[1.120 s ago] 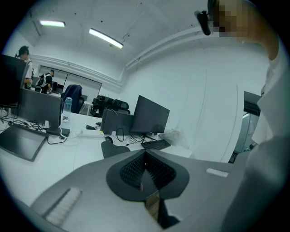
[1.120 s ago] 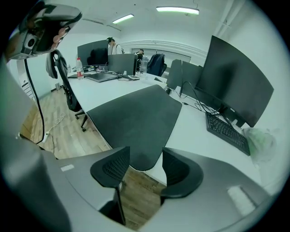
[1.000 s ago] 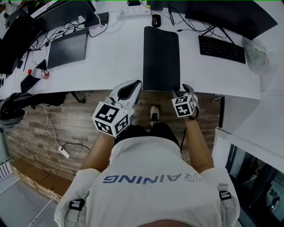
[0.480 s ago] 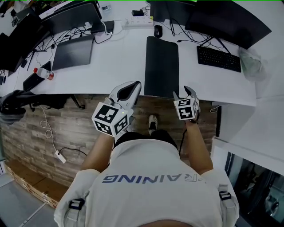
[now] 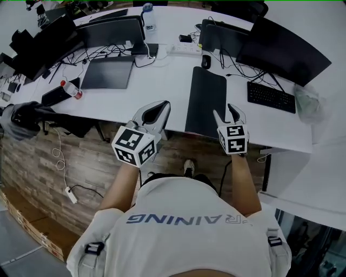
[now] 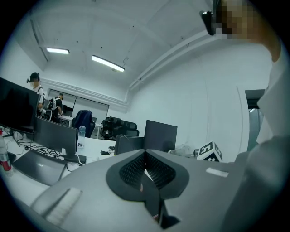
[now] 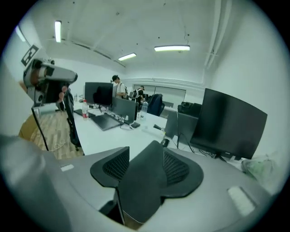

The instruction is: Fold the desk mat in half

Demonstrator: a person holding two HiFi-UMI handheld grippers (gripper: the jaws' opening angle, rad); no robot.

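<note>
**Containers.** A clear bottle with a blue cap (image 5: 147, 16) stands upright at the far side of the white desk (image 5: 157, 92), well ahead of the left gripper (image 5: 162, 108). A second bottle with a red band (image 5: 72, 89) lies on its side near the desk's front edge, off to that gripper's left. What either bottle holds cannot be made out. A crumpled clear bag (image 5: 308, 100) sits on the desk to the right of the right gripper (image 5: 224, 111), its contents unreadable.

**Task item.** The desk mat (image 5: 206, 97) is black, long and narrow. It lies flat and fully unfolded on the desk, with no crease or lifted corner seen. Its long axis runs straight away from the right gripper, and its near short edge sits at the desk's front edge. A mouse (image 5: 206, 61) sits just beyond its far end.

**Grippers.** The right gripper's jaws stand apart at the mat's near right corner. In the right gripper view, the mat (image 7: 140, 181) fills the gap between the two pads, but whether they press on it cannot be confirmed. The left gripper (image 6: 145, 152) has its jaws brought together at the tips with nothing between them. It is held off the desk's front edge, to the left of the mat and apart from it.

**Other.** A keyboard (image 5: 271, 97) lies ahead and right of the right gripper.
</note>
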